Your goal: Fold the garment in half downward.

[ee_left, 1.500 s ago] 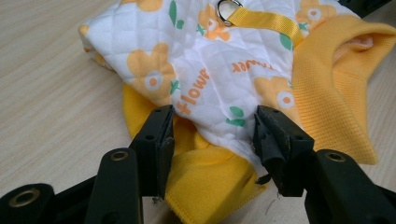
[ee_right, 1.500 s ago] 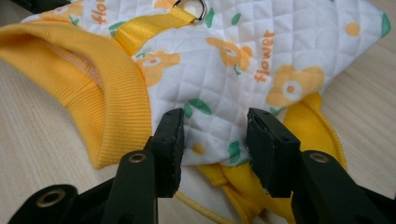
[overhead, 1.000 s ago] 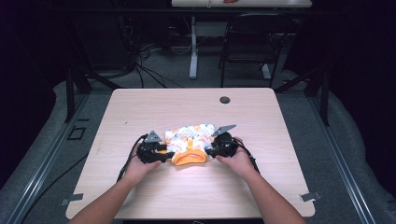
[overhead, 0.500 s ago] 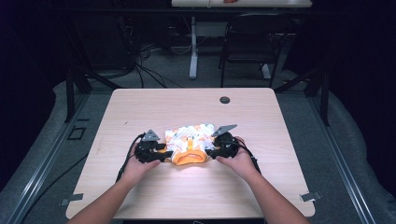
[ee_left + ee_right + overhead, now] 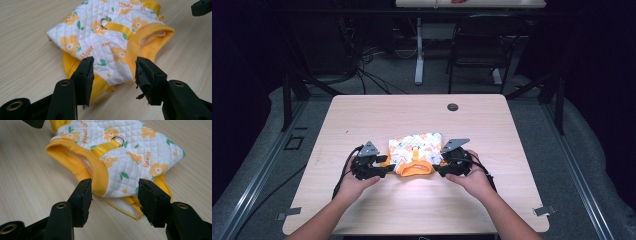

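Observation:
A small quilted white garment with orange flowers and a yellow ribbed collar lies flat on the wooden table. My left gripper is at its left edge, my right gripper at its right edge. In the left gripper view the garment carries a yellow strap with a metal ring, and my left gripper is open, its jaws astride the near hem. The right gripper is open too, astride the collar corner of the garment.
A round black cap is set in the table near its far edge. Beyond the table stand a dark chair and a desk leg, with cables on the floor. Bare tabletop surrounds the garment.
Both grippers have shifted slightly toward the near edge of the table. The garment lies where it was.

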Demonstrator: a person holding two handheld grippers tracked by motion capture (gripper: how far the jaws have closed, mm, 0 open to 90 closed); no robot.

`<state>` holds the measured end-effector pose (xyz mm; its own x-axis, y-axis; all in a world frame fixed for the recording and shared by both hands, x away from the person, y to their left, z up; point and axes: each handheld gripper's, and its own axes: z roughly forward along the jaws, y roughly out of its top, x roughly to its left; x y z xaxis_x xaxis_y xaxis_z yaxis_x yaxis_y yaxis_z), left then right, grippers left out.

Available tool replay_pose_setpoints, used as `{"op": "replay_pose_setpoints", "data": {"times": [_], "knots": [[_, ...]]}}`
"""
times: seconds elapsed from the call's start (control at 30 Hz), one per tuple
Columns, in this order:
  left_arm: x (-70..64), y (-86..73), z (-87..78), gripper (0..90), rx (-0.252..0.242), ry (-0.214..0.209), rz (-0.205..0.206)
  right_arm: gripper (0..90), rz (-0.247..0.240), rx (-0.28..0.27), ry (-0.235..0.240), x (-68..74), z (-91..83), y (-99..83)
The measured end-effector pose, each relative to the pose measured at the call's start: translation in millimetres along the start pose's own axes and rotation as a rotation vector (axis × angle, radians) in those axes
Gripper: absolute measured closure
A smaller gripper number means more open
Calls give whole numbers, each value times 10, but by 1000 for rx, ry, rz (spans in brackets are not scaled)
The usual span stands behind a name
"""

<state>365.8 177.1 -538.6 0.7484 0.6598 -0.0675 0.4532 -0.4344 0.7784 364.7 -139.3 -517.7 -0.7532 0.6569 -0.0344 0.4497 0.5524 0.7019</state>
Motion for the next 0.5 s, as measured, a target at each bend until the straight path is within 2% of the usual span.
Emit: {"op": "replay_pose_setpoints", "data": {"times": [0.13,0.23,0.33,0.5], "knots": [[-31,-78,-63,495,-17,3,-12,400,39,-28,25,25,-88,-89],[-46,-155,-72,497,-9,8,-19,391,65,-35,35,58,-126,-183],[-54,-211,-91,499,-20,-6,-46,389,78,-34,40,82,-152,-270],[-80,-314,-161,499,-41,-20,-68,389,100,-49,52,128,-207,-384]]}}
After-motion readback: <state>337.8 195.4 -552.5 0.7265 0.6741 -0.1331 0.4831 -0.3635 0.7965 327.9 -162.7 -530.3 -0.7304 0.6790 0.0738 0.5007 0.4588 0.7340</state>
